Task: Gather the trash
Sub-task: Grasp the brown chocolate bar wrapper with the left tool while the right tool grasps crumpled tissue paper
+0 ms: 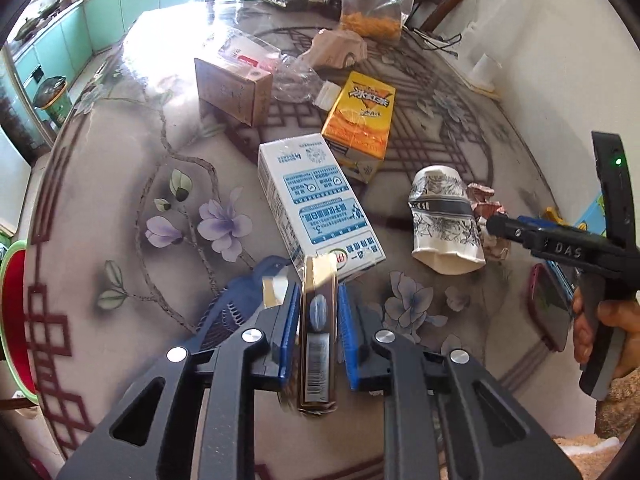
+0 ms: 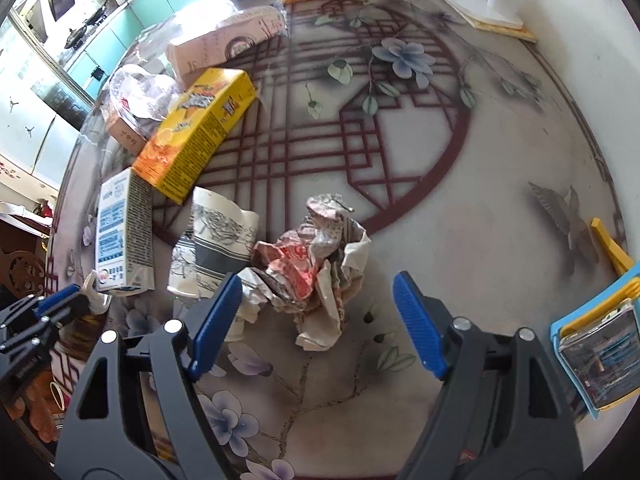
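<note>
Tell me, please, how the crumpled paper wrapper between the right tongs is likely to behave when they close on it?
The crumpled paper wrapper looks loose and airy, so it will probably squash rather than resist. It seems light and may slide across the glossy table if nudged. It touches the crushed paper cup, which might shift too.

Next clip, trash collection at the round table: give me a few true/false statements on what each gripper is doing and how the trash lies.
1. The left gripper is clamped on a narrow brown box. True.
2. The right gripper is shut on the crumpled paper. False: its jaws stand wide apart, with the crumpled paper just ahead between them.
3. The paper cup stands upright. False: it lies crushed on its side.
4. The yellow carton lies flat on the table. True.
5. The white milk carton lies beside the yellow carton. True.
</note>
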The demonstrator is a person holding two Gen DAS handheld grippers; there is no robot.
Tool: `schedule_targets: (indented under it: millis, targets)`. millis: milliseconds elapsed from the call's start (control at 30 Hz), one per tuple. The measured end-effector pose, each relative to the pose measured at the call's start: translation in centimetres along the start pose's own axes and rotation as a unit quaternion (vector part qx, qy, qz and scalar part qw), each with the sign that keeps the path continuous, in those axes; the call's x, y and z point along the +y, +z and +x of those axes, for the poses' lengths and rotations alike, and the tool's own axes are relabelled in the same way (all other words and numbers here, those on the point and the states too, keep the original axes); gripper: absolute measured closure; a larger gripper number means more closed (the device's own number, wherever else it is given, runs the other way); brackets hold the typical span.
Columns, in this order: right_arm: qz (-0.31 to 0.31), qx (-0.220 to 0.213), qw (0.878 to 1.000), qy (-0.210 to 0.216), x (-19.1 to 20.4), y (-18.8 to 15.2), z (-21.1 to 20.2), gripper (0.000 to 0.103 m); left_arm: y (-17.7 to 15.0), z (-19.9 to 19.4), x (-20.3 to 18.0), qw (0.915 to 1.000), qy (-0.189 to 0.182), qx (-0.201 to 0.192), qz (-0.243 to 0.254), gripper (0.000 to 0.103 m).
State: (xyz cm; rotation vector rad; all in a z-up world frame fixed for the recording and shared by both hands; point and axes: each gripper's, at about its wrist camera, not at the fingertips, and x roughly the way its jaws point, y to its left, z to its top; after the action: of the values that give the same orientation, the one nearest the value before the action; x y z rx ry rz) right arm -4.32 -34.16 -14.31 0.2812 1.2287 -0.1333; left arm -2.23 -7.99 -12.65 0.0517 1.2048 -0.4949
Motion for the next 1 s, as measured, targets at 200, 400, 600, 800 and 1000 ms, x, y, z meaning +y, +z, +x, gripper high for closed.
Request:
schedule_targets:
  millis: [200, 400, 600, 800, 1000]
  targets:
    - [0.0, 0.003, 1.0, 0.007, 0.1, 0.0, 0.4, 0.027, 0.1, 0.5, 0.4, 1.0, 0.003, 0.008, -0.004, 0.072]
    - [0.0, 0.014, 1.0, 0.015, 0.1, 0.0, 1.2, 0.035, -0.3, 0.6, 0.8, 0.9998, 0.005, 0.018, -0.002, 0.044]
    - [-0.025, 0.011, 0.999, 0.026, 1.1, 0.3, 1.0, 0.066, -0.7, 1.9, 0.7, 0.9989, -0.002, 0.046, -0.005, 0.043]
    - [-0.044, -0.002, 0.999, 0.028, 2.0, 0.8, -0.1, 0.082, -0.7, 2.1, 0.4, 0.9986, -0.003, 0.052, 0.004, 0.069]
    - [-0.044, -0.019, 0.998, 0.035, 2.4, 1.2, -1.3, 0.082, -0.4, 1.6, 1.1, 0.9989, -0.007, 0.046, -0.008, 0.087]
